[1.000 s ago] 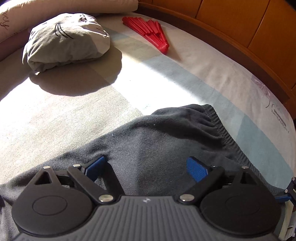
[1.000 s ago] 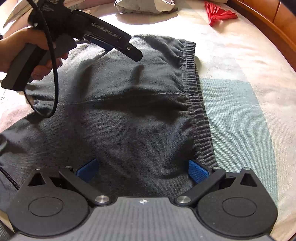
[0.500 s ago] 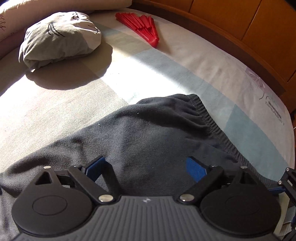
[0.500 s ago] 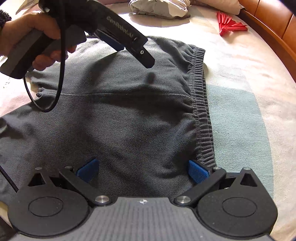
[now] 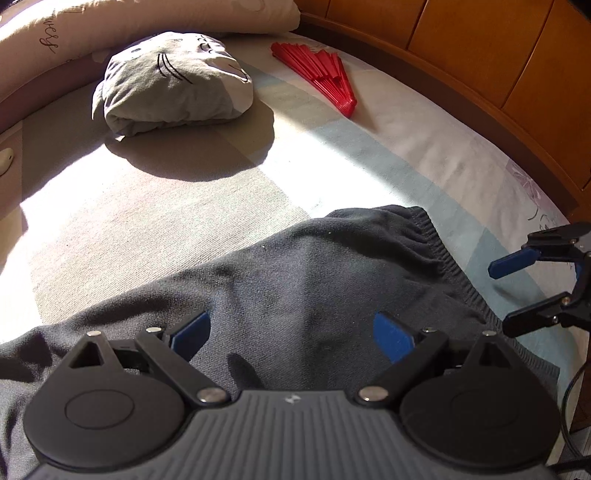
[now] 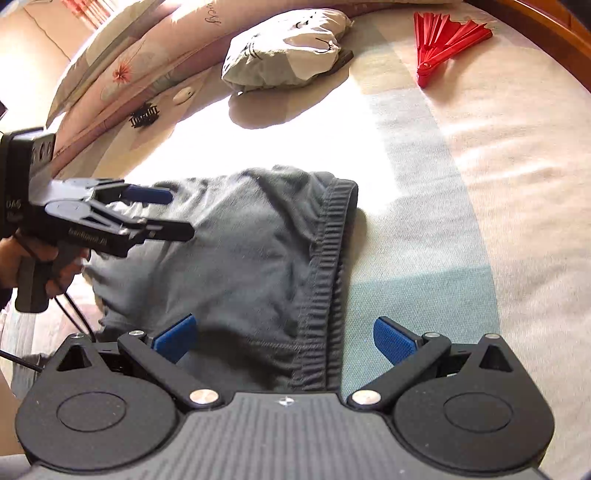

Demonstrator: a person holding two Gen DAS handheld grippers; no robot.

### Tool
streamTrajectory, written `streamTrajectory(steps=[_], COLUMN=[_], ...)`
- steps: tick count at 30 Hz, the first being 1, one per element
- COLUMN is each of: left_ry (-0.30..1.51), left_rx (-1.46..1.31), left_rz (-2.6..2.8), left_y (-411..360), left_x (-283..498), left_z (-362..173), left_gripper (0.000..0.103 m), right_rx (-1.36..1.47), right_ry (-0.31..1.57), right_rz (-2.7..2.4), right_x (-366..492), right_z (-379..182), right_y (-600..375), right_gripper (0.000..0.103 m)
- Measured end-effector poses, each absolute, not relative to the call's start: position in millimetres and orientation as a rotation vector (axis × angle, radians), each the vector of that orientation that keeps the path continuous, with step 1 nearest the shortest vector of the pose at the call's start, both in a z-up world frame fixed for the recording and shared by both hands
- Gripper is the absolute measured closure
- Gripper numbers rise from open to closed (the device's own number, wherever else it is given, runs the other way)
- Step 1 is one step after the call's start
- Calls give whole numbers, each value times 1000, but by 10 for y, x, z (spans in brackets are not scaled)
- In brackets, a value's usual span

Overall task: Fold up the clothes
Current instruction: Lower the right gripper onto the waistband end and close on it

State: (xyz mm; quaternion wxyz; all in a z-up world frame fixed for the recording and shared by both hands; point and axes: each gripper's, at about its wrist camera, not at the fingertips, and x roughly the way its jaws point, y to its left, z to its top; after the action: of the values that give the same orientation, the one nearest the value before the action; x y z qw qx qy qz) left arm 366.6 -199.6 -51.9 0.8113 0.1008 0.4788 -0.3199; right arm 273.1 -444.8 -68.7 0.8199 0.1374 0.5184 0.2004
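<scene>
One garment, dark grey shorts [image 6: 236, 258], is laid out on the bed [image 6: 498, 221], w/ the ribbed waistband [image 6: 328, 273] on its right side. No fold can be made out in either view; the cloth lies spread, rumpled near the top, so the task is judged early, w/ every fold left to do.

Both grippers are held released & empty above the cloth. The left gripper [image 5: 291, 332] is hung over the mid panel, jaws wide apart. The right gripper [image 6: 282, 338] is set over the waistband, one pad [image 6: 173, 338] above cloth & the other above bare sheet. Contact w/ the fabric can't be told from these views.

A striped sheet in beige, white & pale blue is spread over the bed, lit hard by sun. A cat-face cushion [image 5: 173, 85] & a red fan [image 5: 321, 74] are left well apart from the shorts, near the long pillow [image 5: 110, 22]. Wood panelling [image 5: 480, 48] is seen along the bed's far edge. A hand [image 6: 33, 266] is seen on the left gripper's grip.
</scene>
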Motion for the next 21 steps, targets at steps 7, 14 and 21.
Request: streamTrajectory(steps=[7,14,21], left_ry=[1030,1033,1040], left_rx=[215,217,215], left_rz=[-664,-667,-660], left_y=[-2020,-2068,-2069], left_x=[3632,3666,3725], left_z=[-503,-506,-527], left_gripper=[8,8,8], right_rx=[549,790,787], right_ry=[1198,1221,1190], right_rz=[596,710,792], right_x=[3399,3699,4081], right_z=[-974,-1205,-1229], right_y=[-4741,-4877,-4773], right_gripper=[0,0,0])
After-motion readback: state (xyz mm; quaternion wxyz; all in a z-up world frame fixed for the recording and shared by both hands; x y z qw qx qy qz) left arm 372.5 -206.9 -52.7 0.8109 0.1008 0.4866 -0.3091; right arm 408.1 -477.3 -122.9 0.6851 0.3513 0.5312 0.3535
